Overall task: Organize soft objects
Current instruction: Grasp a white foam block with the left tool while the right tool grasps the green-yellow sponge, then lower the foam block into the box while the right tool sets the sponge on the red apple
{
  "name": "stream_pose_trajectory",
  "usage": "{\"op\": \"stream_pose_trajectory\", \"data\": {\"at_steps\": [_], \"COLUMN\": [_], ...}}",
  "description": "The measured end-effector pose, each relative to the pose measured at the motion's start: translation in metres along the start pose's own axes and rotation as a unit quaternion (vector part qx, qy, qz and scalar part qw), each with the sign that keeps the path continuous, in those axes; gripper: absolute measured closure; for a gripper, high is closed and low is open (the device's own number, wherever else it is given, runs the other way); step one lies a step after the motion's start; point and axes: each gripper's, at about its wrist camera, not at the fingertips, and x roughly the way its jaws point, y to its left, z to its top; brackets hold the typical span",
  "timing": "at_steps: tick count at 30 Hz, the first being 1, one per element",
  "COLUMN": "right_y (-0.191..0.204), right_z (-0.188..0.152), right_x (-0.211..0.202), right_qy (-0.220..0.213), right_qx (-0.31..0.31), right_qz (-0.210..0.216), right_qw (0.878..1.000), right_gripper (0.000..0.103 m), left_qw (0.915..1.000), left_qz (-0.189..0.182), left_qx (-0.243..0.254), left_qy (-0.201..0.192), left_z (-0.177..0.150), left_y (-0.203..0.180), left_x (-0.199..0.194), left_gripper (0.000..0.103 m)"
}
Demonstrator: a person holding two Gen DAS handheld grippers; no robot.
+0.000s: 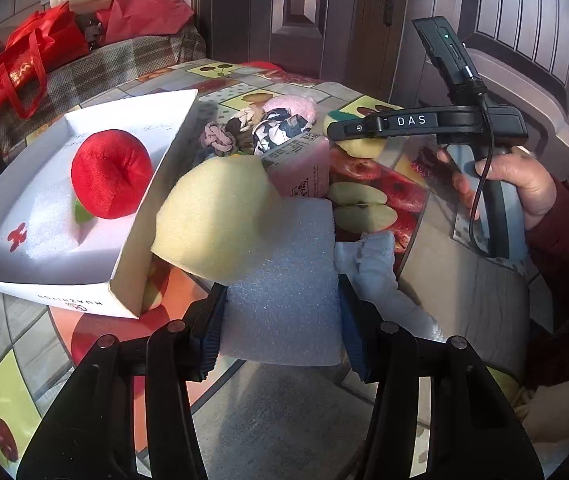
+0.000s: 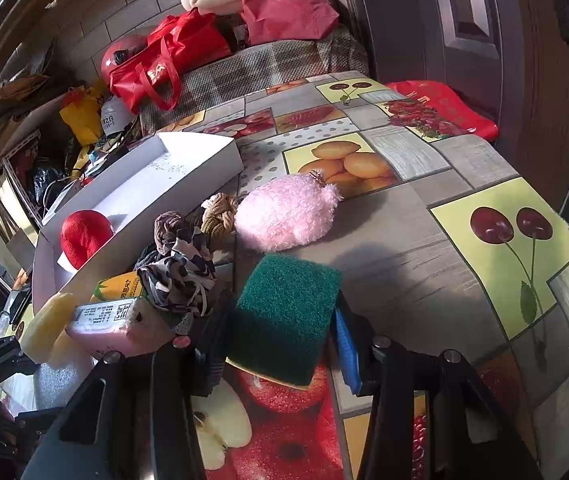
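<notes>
My left gripper point(image 1: 282, 320) is shut on a white foam block point(image 1: 284, 280), held above the table beside the white box point(image 1: 152, 200). The box holds a red plush apple point(image 1: 110, 174) on white foam. A pale yellow sponge point(image 1: 216, 216) leans against the block. My right gripper point(image 2: 280, 344) is shut on a green-topped scouring sponge point(image 2: 286, 312) low over the table; it also shows in the left wrist view point(image 1: 338, 130). A pink fluffy plush point(image 2: 286, 216), hair scrunchies point(image 2: 182, 264) and a pink packet point(image 2: 120, 326) lie between the sponge and the box point(image 2: 188, 168).
The fruit-patterned table point(image 2: 424, 240) drops off at the right, near a dark door. A pale blue cloth point(image 1: 368, 260) lies right of the foam block. Red bags point(image 2: 164, 64) and clutter sit on a bench behind the table.
</notes>
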Motion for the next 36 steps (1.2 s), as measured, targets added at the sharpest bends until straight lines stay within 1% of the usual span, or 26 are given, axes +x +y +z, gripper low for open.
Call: {"op": "stream_pose_trajectory", "data": {"at_steps": [1, 4, 6, 8, 10, 12, 13, 14, 15, 17, 18, 20, 22, 24, 25, 27, 28, 30, 33, 36], "right_y": [0.000, 0.000, 0.001, 0.001, 0.001, 0.001, 0.002, 0.003, 0.004, 0.010, 0.013, 0.021, 0.031, 0.042, 0.048, 0.060, 0.068, 0.086, 0.117, 0.148], "right_z": [0.000, 0.001, 0.001, 0.000, 0.000, -0.001, -0.001, -0.002, -0.002, -0.002, -0.003, -0.006, -0.008, -0.011, -0.012, -0.014, -0.016, -0.018, -0.023, -0.024], "right_x": [-0.001, -0.005, -0.009, -0.016, -0.025, -0.035, -0.041, -0.046, -0.050, -0.059, -0.063, -0.069, -0.071, -0.071, -0.070, -0.067, -0.064, -0.060, -0.054, -0.044], "right_qy": [-0.002, -0.013, -0.023, -0.042, -0.068, -0.095, -0.112, -0.126, -0.141, -0.169, -0.180, -0.199, -0.206, -0.206, -0.205, -0.198, -0.192, -0.180, -0.166, -0.147], "right_qx": [0.003, 0.005, 0.004, 0.007, 0.009, 0.013, 0.015, 0.014, 0.013, 0.006, 0.003, -0.005, -0.013, -0.023, -0.028, -0.035, -0.041, -0.060, -0.100, -0.131], "right_qz": [0.000, -0.003, -0.003, -0.001, -0.002, 0.001, 0.002, 0.002, 0.003, 0.002, 0.003, 0.008, 0.020, 0.035, 0.044, 0.066, 0.080, 0.105, 0.141, 0.182], "right_qw": [1.000, 1.000, 1.000, 0.999, 0.998, 0.995, 0.994, 0.992, 0.990, 0.986, 0.984, 0.980, 0.978, 0.978, 0.977, 0.977, 0.977, 0.976, 0.971, 0.963], "right_gripper": [0.057, 0.057, 0.057, 0.057, 0.057, 0.057, 0.057, 0.057, 0.057, 0.057, 0.057, 0.057, 0.057, 0.057, 0.057, 0.057, 0.057, 0.057, 0.057, 0.057], "left_qw": [1.0000, 0.9996, 0.9992, 0.9982, 0.9957, 0.9893, 0.9846, 0.9779, 0.9698, 0.9491, 0.9373, 0.9186, 0.9066, 0.9034, 0.9040, 0.9099, 0.9116, 0.9112, 0.9131, 0.9131], "left_qz": [-0.008, -0.010, -0.015, -0.012, 0.015, 0.048, 0.069, 0.094, 0.121, 0.185, 0.217, 0.260, 0.286, 0.299, 0.300, 0.292, 0.289, 0.286, 0.289, 0.289], "left_qx": [0.006, 0.025, 0.021, 0.013, 0.006, -0.010, -0.026, -0.046, -0.067, -0.111, -0.133, -0.168, -0.182, -0.181, -0.182, -0.189, -0.190, -0.183, -0.172, -0.171], "left_qy": [-0.001, -0.012, -0.032, -0.057, -0.092, -0.137, -0.159, -0.181, -0.201, -0.229, -0.238, -0.246, -0.251, -0.248, -0.245, -0.227, -0.222, -0.234, -0.231, -0.232], "left_z": [0.004, 0.012, 0.013, 0.015, 0.015, 0.014, 0.012, 0.010, 0.006, -0.003, -0.007, -0.016, -0.024, -0.028, -0.030, -0.032, -0.031, -0.030, -0.025, -0.022], "left_y": [-0.006, -0.022, -0.025, -0.022, -0.016, -0.003, 0.006, 0.018, 0.030, 0.057, 0.069, 0.093, 0.109, 0.118, 0.121, 0.126, 0.128, 0.127, 0.127, 0.126], "left_x": [0.003, 0.006, -0.001, -0.014, -0.031, -0.050, -0.059, -0.069, -0.076, -0.088, -0.092, -0.098, -0.102, -0.099, -0.095, -0.086, -0.084, -0.084, -0.078, -0.076], "left_gripper": [0.053, 0.053, 0.053, 0.053, 0.053, 0.052, 0.052, 0.052, 0.052, 0.052, 0.052, 0.052, 0.052, 0.052, 0.052, 0.052, 0.052, 0.052, 0.052, 0.052]}}
